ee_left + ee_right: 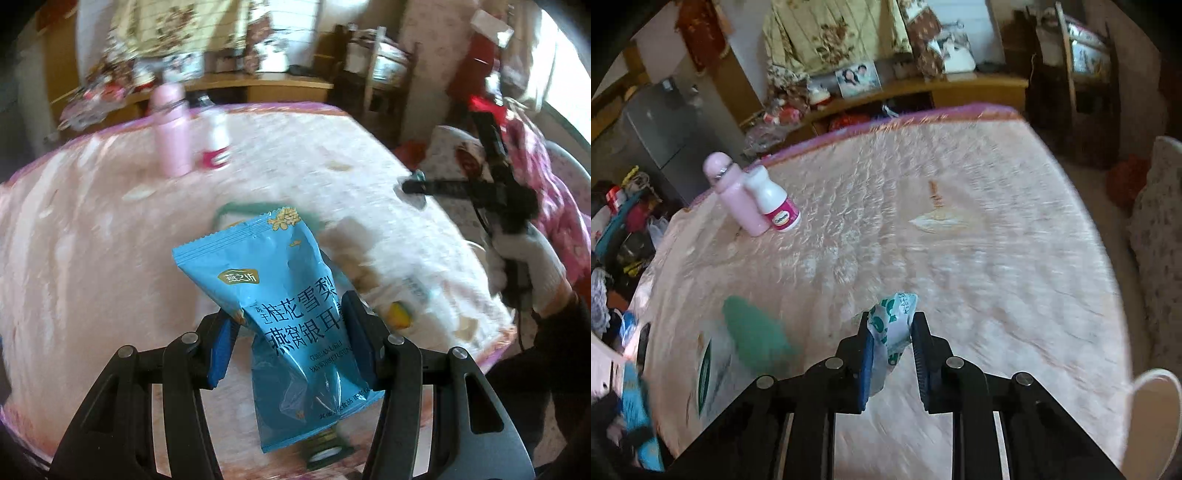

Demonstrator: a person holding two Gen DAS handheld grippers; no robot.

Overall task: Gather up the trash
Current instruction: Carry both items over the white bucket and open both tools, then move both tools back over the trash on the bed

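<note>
Smearing from motion blur softens most of the pink tablecloth (92, 258) in the left wrist view, so the pale scraps scattered on it cannot be identified, and a green-rimmed object (236, 210) behind the blue snack packet (280, 295) is largely hidden by it. The packet's lower corner covers something small and dark near the bottom edge that cannot be made out. The left gripper (291, 339) is clamped on the blue packet, its blue pads squeezing the waist so the foil creases; the packet stands nearly upright above the cloth, long axis running from the bottom up, top tilted left. At the right edge a white-gloved hand (524, 266) grips the handle of the right gripper (413, 186), which reaches left over the table. In the right wrist view that gripper (892, 328) pinches a small crumpled white-and-green wrapper (894, 314), which sticks up past the fingertips, its lower end trailing between the pads. A blurred green patch (757, 339) lies left of it on the cloth. Further back, a pink bottle (733, 192) and a white bottle (774, 201) stand touching.
</note>
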